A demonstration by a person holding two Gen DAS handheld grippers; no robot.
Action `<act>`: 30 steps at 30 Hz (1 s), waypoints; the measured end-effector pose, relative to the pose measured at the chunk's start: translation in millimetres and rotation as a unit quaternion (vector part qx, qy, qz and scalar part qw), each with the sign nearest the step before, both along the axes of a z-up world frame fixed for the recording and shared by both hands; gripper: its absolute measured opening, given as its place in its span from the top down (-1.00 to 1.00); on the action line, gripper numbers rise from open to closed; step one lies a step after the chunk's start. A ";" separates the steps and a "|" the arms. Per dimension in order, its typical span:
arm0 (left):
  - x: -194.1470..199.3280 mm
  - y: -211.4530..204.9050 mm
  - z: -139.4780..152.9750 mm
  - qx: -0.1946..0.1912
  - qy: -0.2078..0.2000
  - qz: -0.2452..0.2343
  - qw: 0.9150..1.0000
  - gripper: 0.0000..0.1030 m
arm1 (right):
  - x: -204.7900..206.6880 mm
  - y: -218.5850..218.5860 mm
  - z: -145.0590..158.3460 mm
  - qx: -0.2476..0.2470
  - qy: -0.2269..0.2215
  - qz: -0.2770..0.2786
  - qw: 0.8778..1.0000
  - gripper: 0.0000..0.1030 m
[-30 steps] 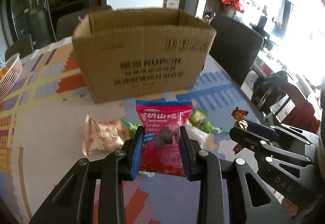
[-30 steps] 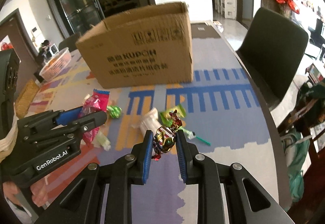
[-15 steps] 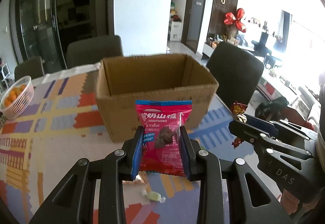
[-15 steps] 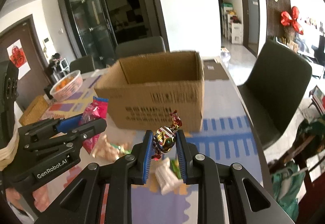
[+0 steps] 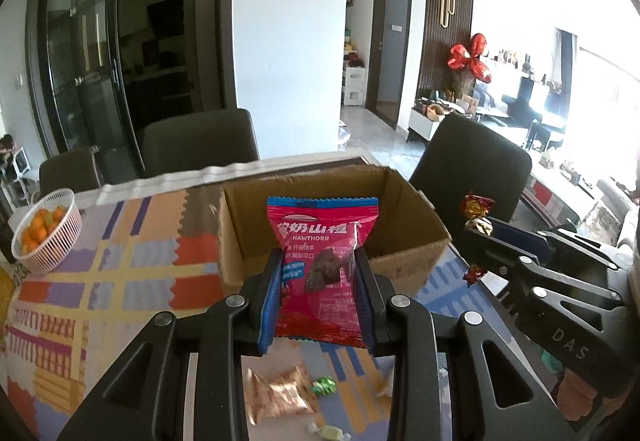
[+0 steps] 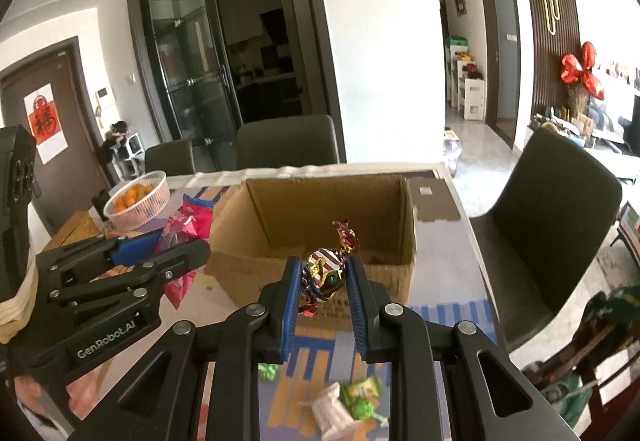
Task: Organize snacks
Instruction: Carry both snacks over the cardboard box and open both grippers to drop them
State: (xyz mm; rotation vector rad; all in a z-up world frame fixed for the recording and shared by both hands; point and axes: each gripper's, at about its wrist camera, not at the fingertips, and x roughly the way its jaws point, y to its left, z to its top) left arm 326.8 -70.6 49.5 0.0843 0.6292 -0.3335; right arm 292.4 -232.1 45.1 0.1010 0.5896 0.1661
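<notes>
- While it stands upright between the blue pads, the red hawthorn snack packet [image 5: 320, 269] is clamped at its lower half by the left gripper [image 5: 318, 293], and its top edge rises above the fingertips [image 5: 274, 273].
- Beyond those fingertips sits the open cardboard box [image 5: 404, 225], whose near wall lies just past the packet.
- The foil-wrapped candy [image 6: 326, 273] is pinched at its round middle by the right gripper [image 6: 323, 289]; one twisted end sticks up above the fingers [image 6: 294, 281] and the other hangs below.
- Ahead of the right fingertips the same box [image 6: 384, 213] shows its brown inside.
- Below both grippers, on the patterned tablecloth [image 5: 132, 265], lie loose snacks: a tan packet [image 5: 278, 395], a green candy [image 5: 323, 385], and a white wrapped piece [image 6: 332, 409] beside a green packet [image 6: 362, 395].
- Far left of the fingers stands a white basket of oranges [image 5: 60, 241].
</notes>
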 end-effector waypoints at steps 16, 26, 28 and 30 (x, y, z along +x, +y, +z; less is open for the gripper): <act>58.7 3.6 1.3 0.006 0.019 0.010 1.000 0.36 | 60.5 12.0 4.8 -0.024 0.016 0.025 0.999 0.53; 89.7 -1.8 -24.4 0.017 0.056 0.020 0.998 0.34 | 96.4 9.4 -17.5 -0.035 0.051 0.016 0.998 0.53; 92.1 -2.5 -25.9 0.028 0.049 0.030 0.998 0.30 | 99.8 7.8 -20.8 -0.037 0.053 0.011 0.998 0.50; 90.6 -2.0 -26.5 0.043 0.034 0.046 0.997 -0.13 | 101.9 7.4 -21.6 -0.043 0.053 0.004 0.998 0.24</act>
